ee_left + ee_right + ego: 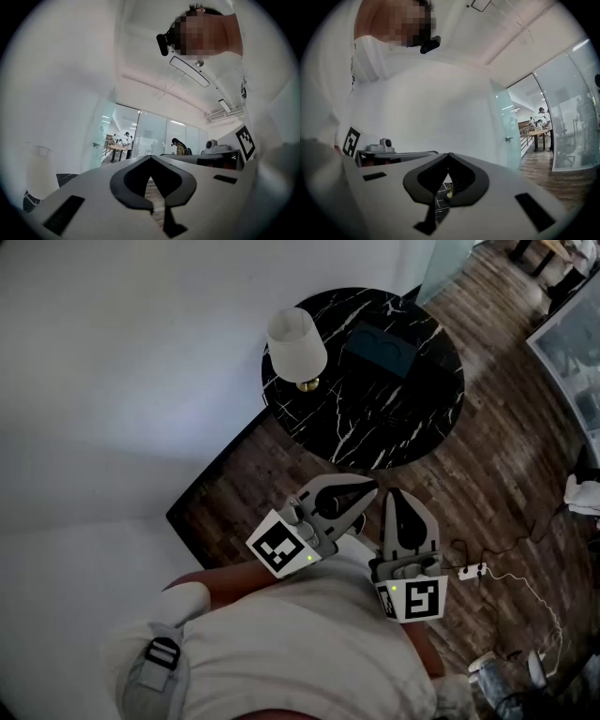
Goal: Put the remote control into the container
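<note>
A dark teal box-like container [380, 348] sits on the round black marble table [412, 418], far from both grippers. No remote control shows in any view. My left gripper [371, 489] and right gripper [393, 493] are held close to my body above the wooden floor, tips side by side and pointing toward the table. In the left gripper view the left gripper [150, 159] has its jaws closed together with nothing between them. The right gripper [449, 155] is likewise shut and empty. Through its jaw gap a strip of the marble table [438, 202] shows.
A white lamp [297, 343] with a brass foot stands at the table's left edge. A black flat panel [217, 491] lies along the white surface at left. A power strip [472, 570] with cables lies on the floor at right. A glass case [574, 343] stands at far right.
</note>
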